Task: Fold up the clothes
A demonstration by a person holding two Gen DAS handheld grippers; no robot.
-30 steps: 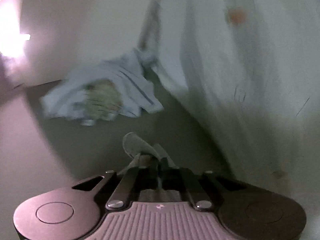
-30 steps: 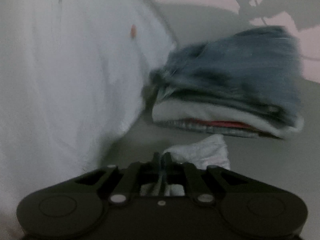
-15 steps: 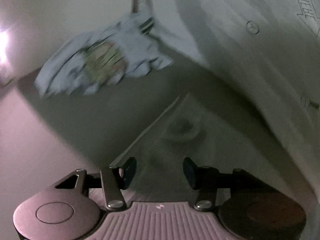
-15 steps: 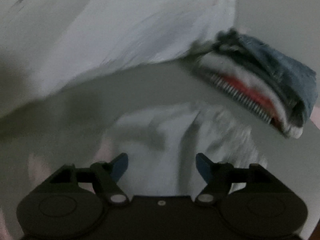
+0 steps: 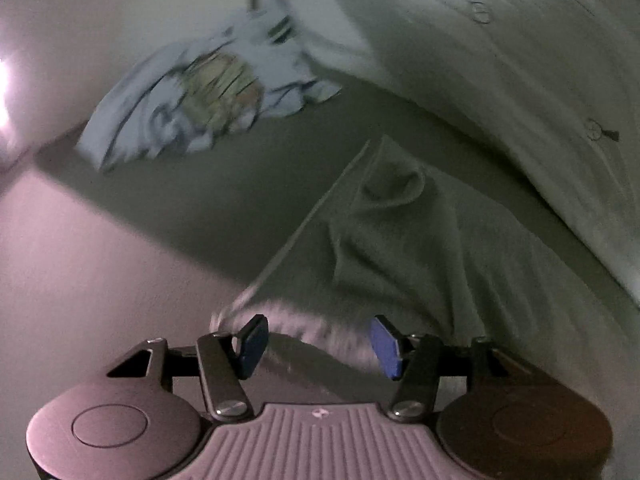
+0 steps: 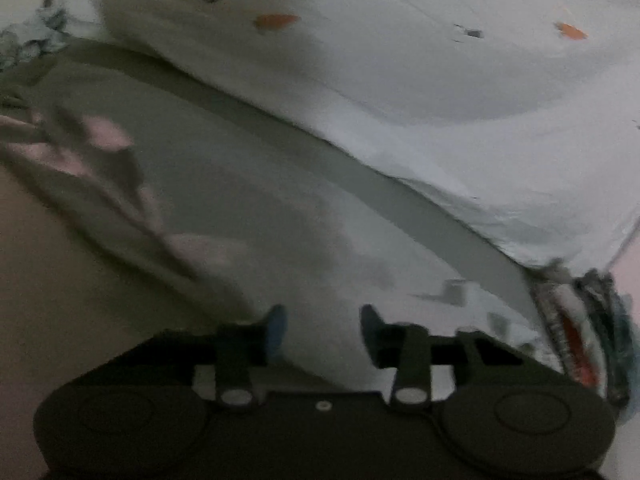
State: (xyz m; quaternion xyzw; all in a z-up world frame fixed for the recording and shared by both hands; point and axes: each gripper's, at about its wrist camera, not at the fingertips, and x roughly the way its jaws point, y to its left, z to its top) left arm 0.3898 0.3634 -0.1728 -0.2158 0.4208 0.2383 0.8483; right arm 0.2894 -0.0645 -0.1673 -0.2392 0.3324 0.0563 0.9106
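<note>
Both grippers have released the pale garment (image 5: 420, 240): left gripper (image 5: 316, 340) opening, empty; right gripper (image 6: 322, 330) closing, empty; regrasp pending.

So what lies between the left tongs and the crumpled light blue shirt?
In the left wrist view, only bare surface in shadow separates the left tongs, jaws opening and empty, from the light blue shirt; the pale cloth lies beside.

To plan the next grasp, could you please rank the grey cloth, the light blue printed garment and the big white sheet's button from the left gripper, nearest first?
From the left gripper, left wrist view:
1. Grey cloth, directly ahead.
2. Light blue printed garment, far left.
3. Button on white sheet, top right.
</note>
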